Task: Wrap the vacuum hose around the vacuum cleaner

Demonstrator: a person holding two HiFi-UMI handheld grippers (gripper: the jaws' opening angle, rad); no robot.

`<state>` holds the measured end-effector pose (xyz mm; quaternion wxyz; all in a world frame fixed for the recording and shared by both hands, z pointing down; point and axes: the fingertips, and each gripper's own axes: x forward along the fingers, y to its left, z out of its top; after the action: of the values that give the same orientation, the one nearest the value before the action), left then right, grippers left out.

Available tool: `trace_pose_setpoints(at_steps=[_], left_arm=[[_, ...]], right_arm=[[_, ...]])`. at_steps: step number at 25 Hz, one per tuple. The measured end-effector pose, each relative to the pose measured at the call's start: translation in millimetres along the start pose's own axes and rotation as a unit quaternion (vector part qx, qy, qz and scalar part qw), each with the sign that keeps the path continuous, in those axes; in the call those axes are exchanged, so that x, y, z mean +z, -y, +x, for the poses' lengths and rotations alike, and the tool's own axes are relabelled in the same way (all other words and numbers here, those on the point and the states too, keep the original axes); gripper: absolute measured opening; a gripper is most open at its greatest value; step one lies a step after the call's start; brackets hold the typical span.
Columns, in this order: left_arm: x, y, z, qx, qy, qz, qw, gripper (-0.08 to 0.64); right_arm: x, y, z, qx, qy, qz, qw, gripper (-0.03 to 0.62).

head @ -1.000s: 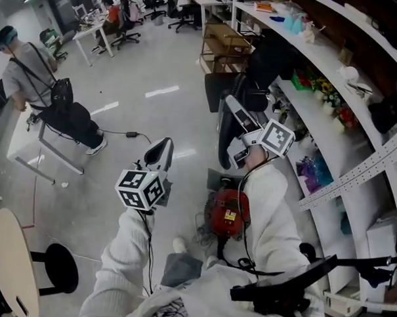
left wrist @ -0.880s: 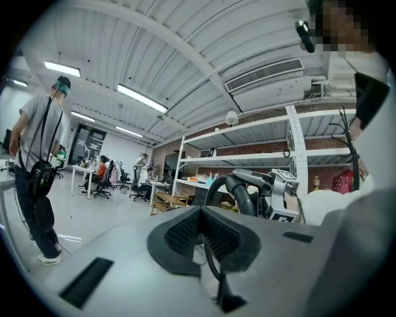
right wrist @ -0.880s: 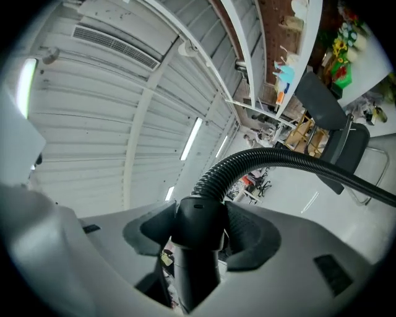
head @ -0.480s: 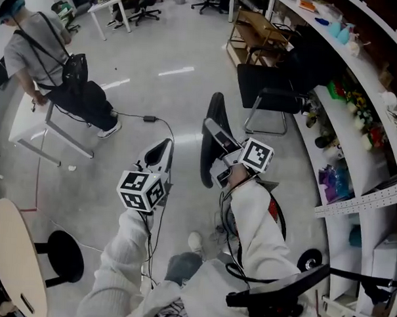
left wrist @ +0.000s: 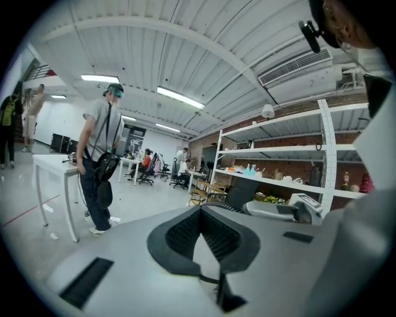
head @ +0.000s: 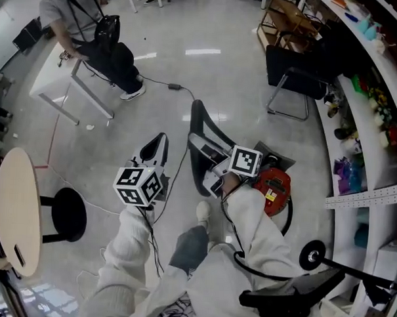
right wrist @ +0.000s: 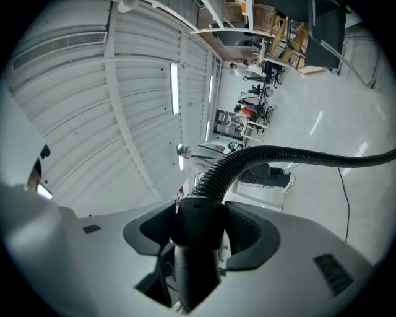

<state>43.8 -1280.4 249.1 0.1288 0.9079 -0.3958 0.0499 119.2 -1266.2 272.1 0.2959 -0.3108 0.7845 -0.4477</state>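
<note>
right gripper (right wrist: 198, 226) with vacuum hose (right wrist: 247, 162) lowered, now just left of vacuum cleaner (head: 274, 191)

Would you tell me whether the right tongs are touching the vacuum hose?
Touching. The right gripper view shows the right tongs clamped on the black end cuff of the vacuum hose, with both pads pressed against it.

Bright, even light from ceiling strip lights (left wrist: 179, 97); glare streaks the glossy floor (head: 203, 52); both gripper views bend toward dark corners.
</note>
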Motion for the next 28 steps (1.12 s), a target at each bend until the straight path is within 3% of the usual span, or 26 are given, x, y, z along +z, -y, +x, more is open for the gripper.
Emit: trace_pose_setpoints(at_steps=[5, 12, 21, 28], left_arm=[[-39, 46, -89, 0.018, -0.019, -0.005, 0.9996, 0.000], [-52, 87, -185, 0.020, -0.017, -0.006, 0.9996, 0.001], [-124, 129, -304, -0.009, -0.035, -0.021, 0.9991, 0.000], [-160, 175, -385, -0.028, -0.044, -0.039, 0.9979, 0.002]], right_arm=[[-101, -49, -61, 0.018, -0.048, 0.023, 0.998, 0.247], [-212, -102, -121, 0.019, -0.102, 0.037, 0.994, 0.247], [-354, -123, -215, -0.045, -0.123, 0.026, 0.991, 0.247], [-449, -145, -290, -0.097, -0.173, 0.019, 0.980, 0.247]])
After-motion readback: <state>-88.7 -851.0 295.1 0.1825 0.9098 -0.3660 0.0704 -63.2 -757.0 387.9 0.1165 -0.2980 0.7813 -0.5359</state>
